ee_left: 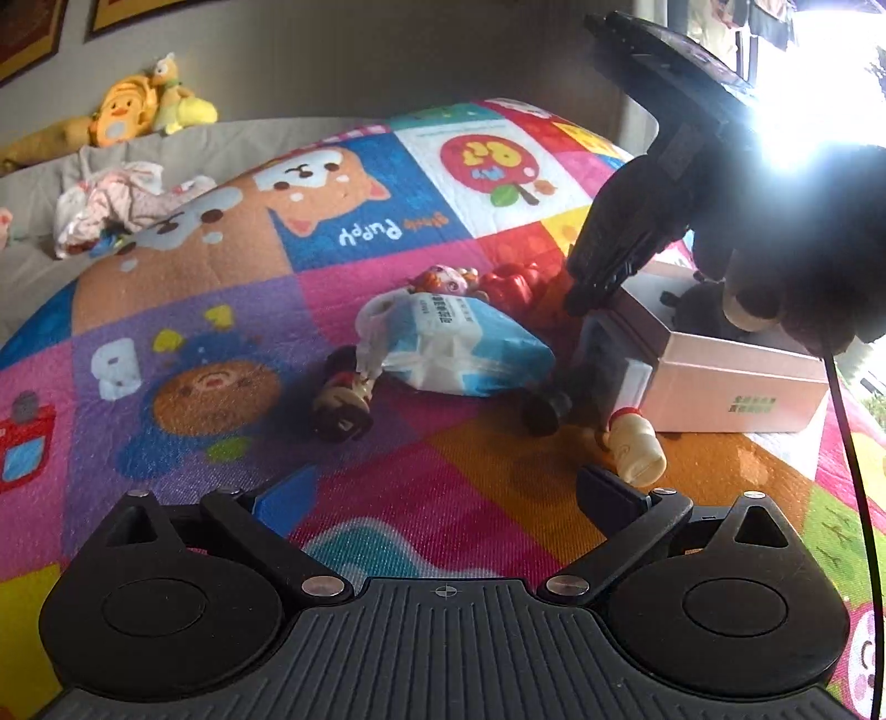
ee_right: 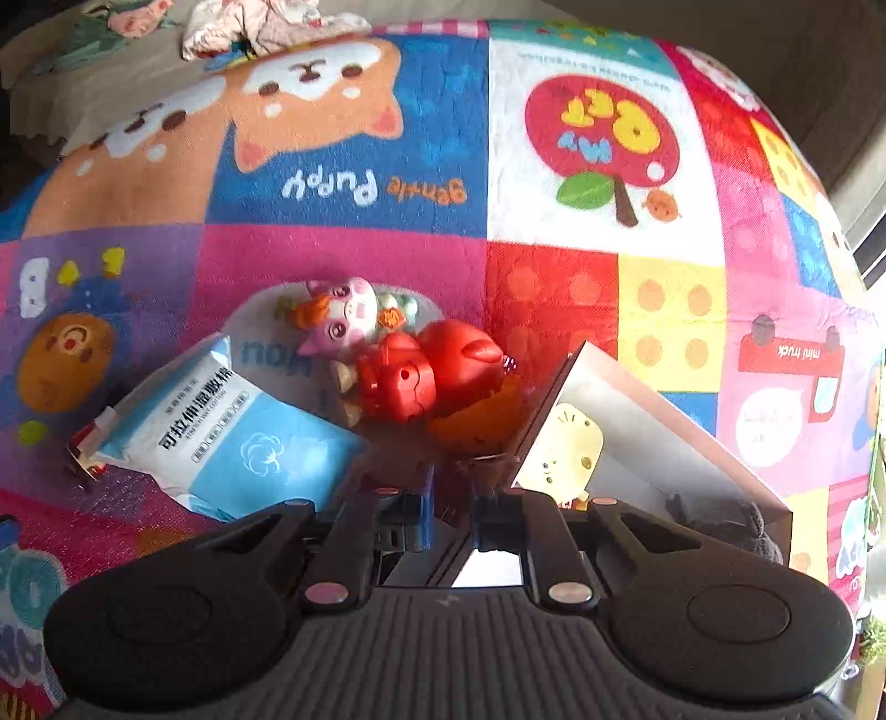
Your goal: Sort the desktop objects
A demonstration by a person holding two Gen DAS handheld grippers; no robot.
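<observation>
On a colourful cartoon play mat lie a blue-white wipes pack (ee_left: 459, 346) (ee_right: 221, 437), a dark figurine (ee_left: 340, 401), a cream figurine (ee_left: 634, 443), a red toy (ee_right: 432, 376) (ee_left: 515, 285) and a pink cat toy (ee_right: 346, 315) (ee_left: 443, 279). A pink-white box (ee_left: 731, 376) (ee_right: 637, 437) holds a yellow toy (ee_right: 565, 448) and a dark plush (ee_left: 703, 313). My left gripper (ee_left: 443, 498) is open and empty above the mat. My right gripper (ee_right: 451, 515) (ee_left: 592, 293) is nearly shut on a clear square case (ee_left: 612, 360) (ee_right: 470, 471) at the box's left edge.
Crumpled pink-white clothes (ee_left: 111, 205) (ee_right: 266, 22) and yellow plush toys (ee_left: 149, 105) lie on the grey bedding behind the mat. A bright window (ee_left: 830, 83) glares at the far right. A black cable (ee_left: 855, 498) hangs from the right gripper.
</observation>
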